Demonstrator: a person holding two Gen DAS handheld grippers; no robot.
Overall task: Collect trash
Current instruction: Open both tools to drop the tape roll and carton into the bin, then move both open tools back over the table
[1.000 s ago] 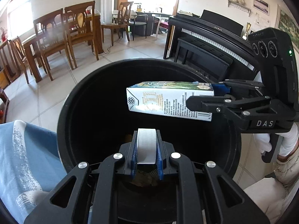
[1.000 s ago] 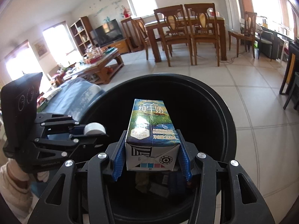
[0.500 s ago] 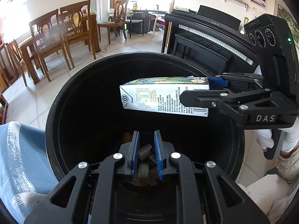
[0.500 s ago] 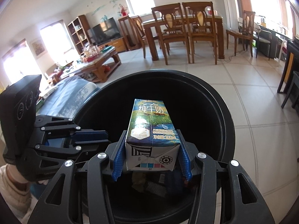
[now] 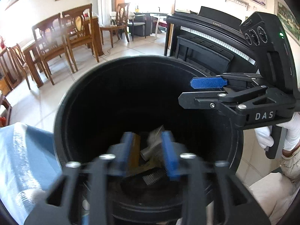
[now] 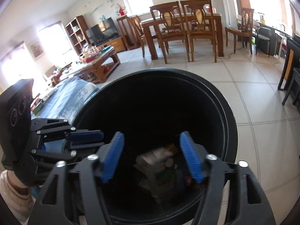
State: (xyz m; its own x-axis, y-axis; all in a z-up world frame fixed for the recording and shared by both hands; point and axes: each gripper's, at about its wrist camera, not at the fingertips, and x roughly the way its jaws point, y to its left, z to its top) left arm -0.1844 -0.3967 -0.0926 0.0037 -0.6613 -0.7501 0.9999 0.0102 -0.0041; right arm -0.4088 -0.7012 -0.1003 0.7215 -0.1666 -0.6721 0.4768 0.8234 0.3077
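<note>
We are seeing the trash (image 6: 159,161) lying at the bottom of the black bin (image 6: 227,112), in the lower middle of the right wrist frame: a pale carton, blurred, with some darker scraps around it, and in the left wrist frame the same heap (image 5: 150,150) is showing between the blue pads as grey and brown pieces. The bin (image 5: 61,101) is filling the middle of both frames, with its round rim toward us. We are holding the right gripper (image 6: 153,157) over the bin mouth; its jaws are opening and nothing is sitting between the pads. The left gripper (image 5: 148,150) is also opening above the bin, blurred, and nothing is being held between its pads either. In the left wrist frame the right gripper (image 5: 202,91) is reaching in from the right edge, with a white glove (image 5: 266,136) under it. A blue cloth (image 5: 24,159) is lying at the lower left, just beside the bin. Wooden chairs (image 6: 174,28) are standing in the upper middle, and a black piano (image 5: 206,43) in the upper right.
</note>
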